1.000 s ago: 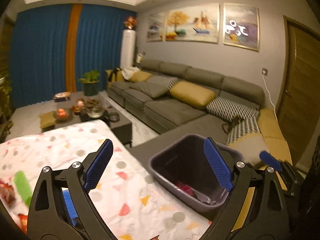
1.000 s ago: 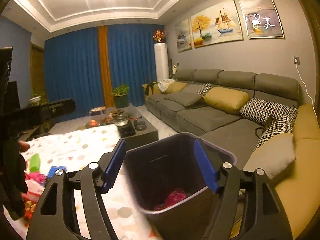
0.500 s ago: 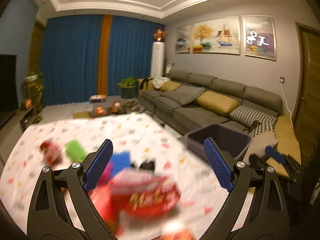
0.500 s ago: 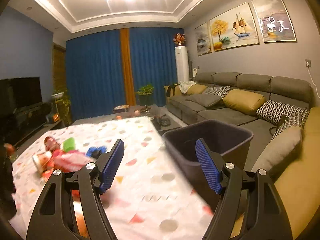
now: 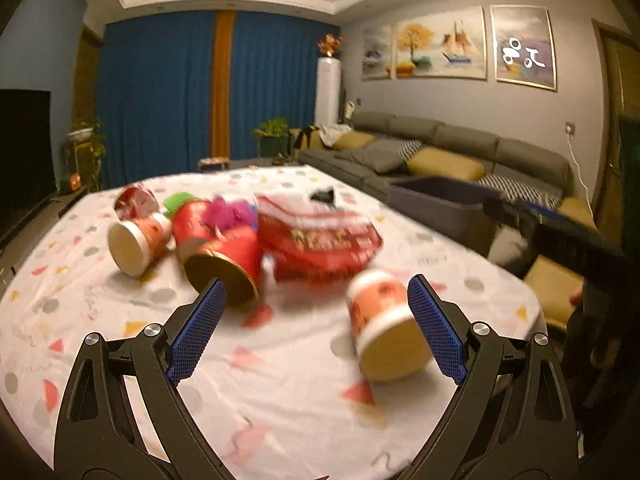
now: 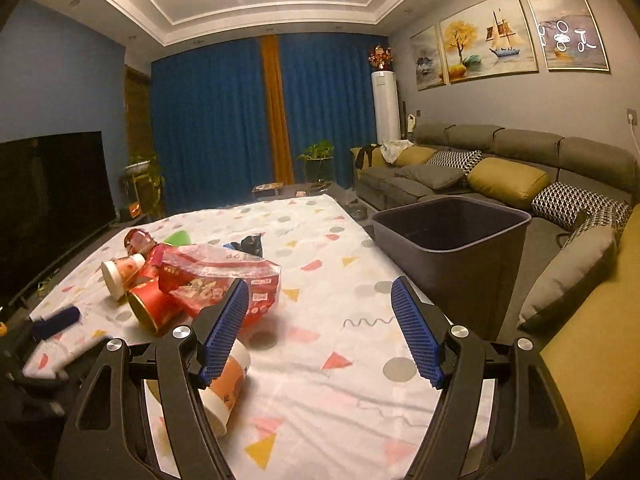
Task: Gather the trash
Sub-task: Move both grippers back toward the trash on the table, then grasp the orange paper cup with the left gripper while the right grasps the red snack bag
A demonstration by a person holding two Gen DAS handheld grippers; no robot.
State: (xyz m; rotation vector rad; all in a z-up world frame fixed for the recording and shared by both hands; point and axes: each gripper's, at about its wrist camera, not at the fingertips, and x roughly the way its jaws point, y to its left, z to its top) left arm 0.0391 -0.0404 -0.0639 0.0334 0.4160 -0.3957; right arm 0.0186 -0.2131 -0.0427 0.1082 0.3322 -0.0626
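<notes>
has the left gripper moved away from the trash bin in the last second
Yes. The left gripper swung left, off the trash bin and onto the littered table.

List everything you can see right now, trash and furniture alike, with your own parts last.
Orange-and-white paper cups: two, lying on the table.
Red cylindrical can: one, on its side by the far cup.
Red plastic snack bag: one, crumpled, mid-table.
Green plastic piece: one, behind the pile.
Dark grey plastic bin: one, at the table's right edge.
Grey sofa: one, yellow and patterned cushions, along the right wall.
Left gripper: jaws open, over the near cup.
Right gripper: jaws open, empty.
</notes>
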